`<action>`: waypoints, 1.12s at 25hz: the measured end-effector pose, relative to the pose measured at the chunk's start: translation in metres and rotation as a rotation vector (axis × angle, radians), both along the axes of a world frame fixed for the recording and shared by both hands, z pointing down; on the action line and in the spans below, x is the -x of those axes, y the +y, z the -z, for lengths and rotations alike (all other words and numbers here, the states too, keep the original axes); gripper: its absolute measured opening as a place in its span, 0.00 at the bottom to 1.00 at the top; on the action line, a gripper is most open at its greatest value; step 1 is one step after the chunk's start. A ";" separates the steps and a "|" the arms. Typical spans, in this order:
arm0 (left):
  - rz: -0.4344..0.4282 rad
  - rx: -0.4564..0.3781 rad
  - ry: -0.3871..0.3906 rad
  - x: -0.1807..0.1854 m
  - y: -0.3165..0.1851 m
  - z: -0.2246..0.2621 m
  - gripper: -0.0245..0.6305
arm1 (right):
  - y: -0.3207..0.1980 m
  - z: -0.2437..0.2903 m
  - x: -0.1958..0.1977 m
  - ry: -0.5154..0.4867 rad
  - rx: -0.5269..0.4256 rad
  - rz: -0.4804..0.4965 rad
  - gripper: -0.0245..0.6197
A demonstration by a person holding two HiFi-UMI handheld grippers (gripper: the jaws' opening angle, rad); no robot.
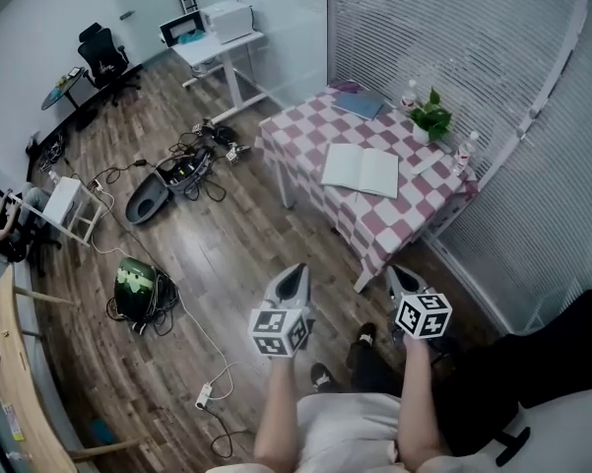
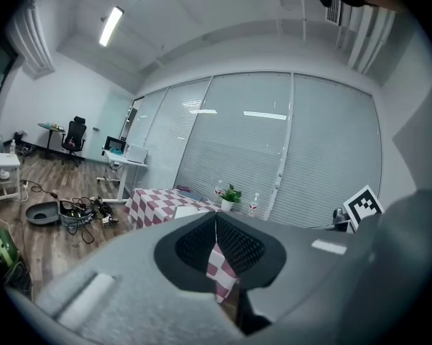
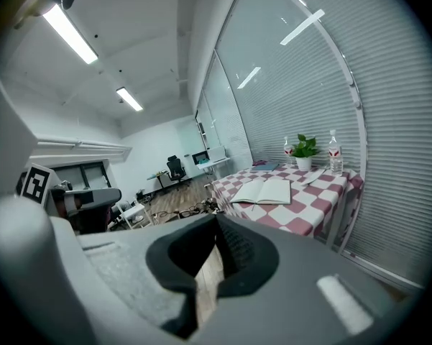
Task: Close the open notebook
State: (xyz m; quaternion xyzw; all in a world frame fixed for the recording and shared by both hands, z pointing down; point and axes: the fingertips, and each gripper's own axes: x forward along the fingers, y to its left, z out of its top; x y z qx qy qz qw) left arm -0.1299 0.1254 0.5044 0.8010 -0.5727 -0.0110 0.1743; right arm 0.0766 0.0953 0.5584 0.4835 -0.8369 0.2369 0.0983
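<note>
We held the left gripper [image 1: 294,274] and right gripper [image 1: 401,277] well short of the bench [image 1: 300,131], jaws closed, empty; the open notebook [image 1: 361,170] lay flat there, and closed tips might merely shove it.

The notebook [image 1: 361,169] lies on the table [image 1: 310,126], a plant [image 1: 432,116] and what may be bottles [image 1: 409,95] behind it.

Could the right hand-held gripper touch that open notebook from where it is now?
Probably not yet: the right hand-held gripper hangs short of the table, and the notebook lies mid-tabletop. Nothing blocks the way, though; stepping closer should do.
</note>
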 end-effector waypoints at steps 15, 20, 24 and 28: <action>0.052 0.011 -0.059 0.041 -0.098 -0.002 0.05 | -0.123 -0.005 0.038 -0.098 0.007 0.010 0.04; -0.017 0.001 -0.087 0.009 -0.177 0.006 0.05 | -0.194 0.016 0.042 -0.136 -0.024 -0.011 0.04; -0.063 0.012 -0.102 -0.012 -0.232 0.002 0.05 | -0.243 0.029 0.043 -0.091 -0.066 0.018 0.04; -0.087 0.035 -0.113 -0.025 -0.276 -0.009 0.05 | -0.287 0.022 0.034 -0.047 -0.067 0.027 0.04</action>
